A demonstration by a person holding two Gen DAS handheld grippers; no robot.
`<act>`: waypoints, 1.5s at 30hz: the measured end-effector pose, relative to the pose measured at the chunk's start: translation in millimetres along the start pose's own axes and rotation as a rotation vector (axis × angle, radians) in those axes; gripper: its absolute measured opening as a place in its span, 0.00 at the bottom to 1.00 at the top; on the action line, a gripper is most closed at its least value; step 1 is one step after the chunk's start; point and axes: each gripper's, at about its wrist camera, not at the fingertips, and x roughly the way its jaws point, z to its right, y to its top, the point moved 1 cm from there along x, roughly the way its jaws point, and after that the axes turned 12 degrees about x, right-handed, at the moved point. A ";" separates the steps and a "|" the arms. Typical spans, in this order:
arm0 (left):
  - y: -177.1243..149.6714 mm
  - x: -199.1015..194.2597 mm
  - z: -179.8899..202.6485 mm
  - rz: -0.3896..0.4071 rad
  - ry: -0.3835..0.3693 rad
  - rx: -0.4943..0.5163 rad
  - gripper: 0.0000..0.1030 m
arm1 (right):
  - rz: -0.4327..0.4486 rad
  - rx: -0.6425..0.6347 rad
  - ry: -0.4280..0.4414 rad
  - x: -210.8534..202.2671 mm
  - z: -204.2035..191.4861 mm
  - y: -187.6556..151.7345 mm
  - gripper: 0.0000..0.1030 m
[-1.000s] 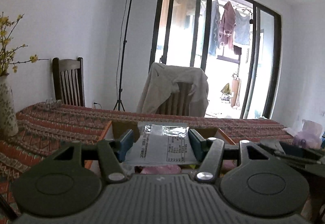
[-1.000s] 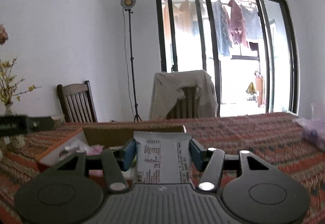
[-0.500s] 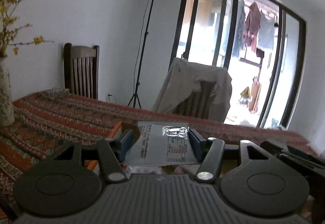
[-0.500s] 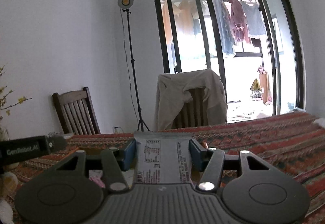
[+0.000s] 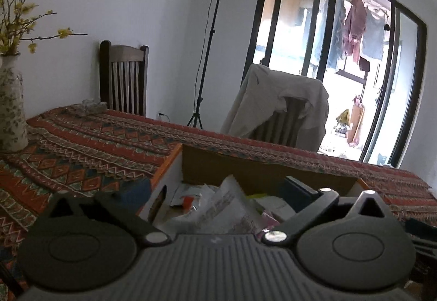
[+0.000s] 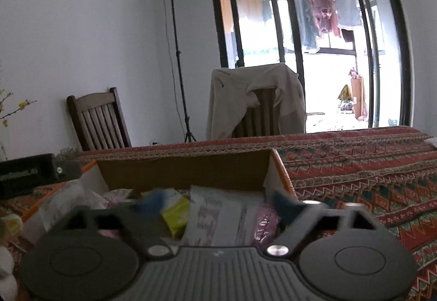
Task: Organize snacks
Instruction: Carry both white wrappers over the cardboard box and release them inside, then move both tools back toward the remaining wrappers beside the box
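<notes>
An open cardboard box (image 5: 245,167) with orange edges sits on the patterned tablecloth and holds several snack packets. My left gripper (image 5: 215,189) is open above the box, and a white printed packet (image 5: 229,208) lies loose between its spread fingers. My right gripper (image 6: 218,205) is open over the same box (image 6: 185,172). A white packet (image 6: 215,219) with printed text lies below it, beside a yellow packet (image 6: 176,215) and a pink one (image 6: 263,224).
A flowered vase (image 5: 11,115) with yellow blossoms stands at the table's left. Two wooden chairs (image 5: 124,77) stand behind the table, one draped with a beige jacket (image 5: 278,107). A lamp tripod (image 5: 207,55) stands by the glass doors. The left gripper's body (image 6: 24,175) shows at the right view's left edge.
Both grippers were shut on white packets and have opened. Both packets now lie in the box. Both views have tilted down toward the box.
</notes>
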 end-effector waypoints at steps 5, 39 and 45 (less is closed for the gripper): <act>-4.9 6.1 0.6 -0.035 0.017 0.010 1.00 | -0.006 0.001 -0.017 0.6 0.2 -0.3 1.00; 24.9 -63.0 -2.6 -0.043 -0.119 -0.023 1.00 | -0.017 -0.012 -0.075 -55.9 -5.1 26.4 1.00; 10.0 -82.0 -1.5 -0.087 -0.154 0.021 1.00 | -0.053 -0.014 -0.085 -84.9 5.4 11.3 1.00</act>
